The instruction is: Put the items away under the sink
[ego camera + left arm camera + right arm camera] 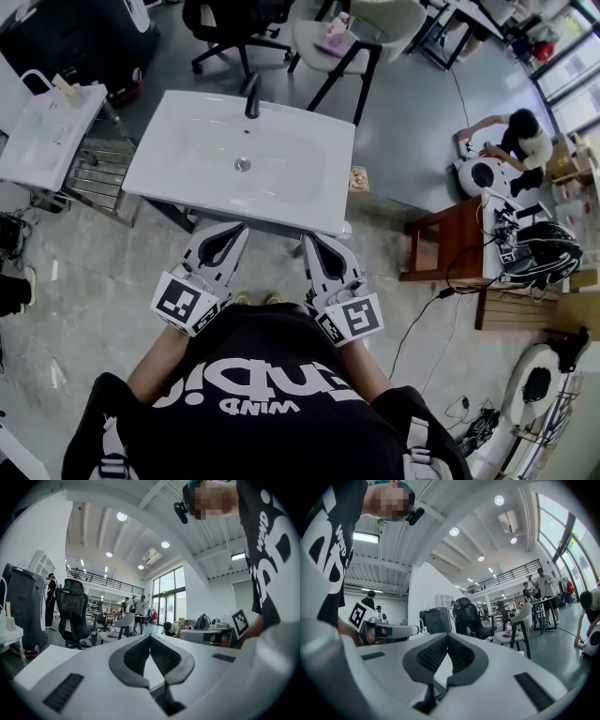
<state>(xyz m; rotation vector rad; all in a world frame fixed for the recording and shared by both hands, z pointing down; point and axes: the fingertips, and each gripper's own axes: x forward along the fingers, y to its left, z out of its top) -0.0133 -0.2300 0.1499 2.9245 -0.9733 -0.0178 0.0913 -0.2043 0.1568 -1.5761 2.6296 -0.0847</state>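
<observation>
Left hand-held gripper [232,236] and right hand-held gripper [316,246]: both clenched, empty, level, side by side. Likely neutral pose, nothing to carry. Sink [187,155] just ahead of tips. Items unseen; space below sink hidden.

Bright, even light all round; round ceiling lamps [499,500] glowing, tall windows [166,590] blazing white; both gripper views bending hard into black corners; nearest foreground soft; head view crisp, shadows faint.

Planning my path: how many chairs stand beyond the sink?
2: a black office chair beyond the sink, behind its faucet; a beige chair right of it. Others may be hidden.
</observation>
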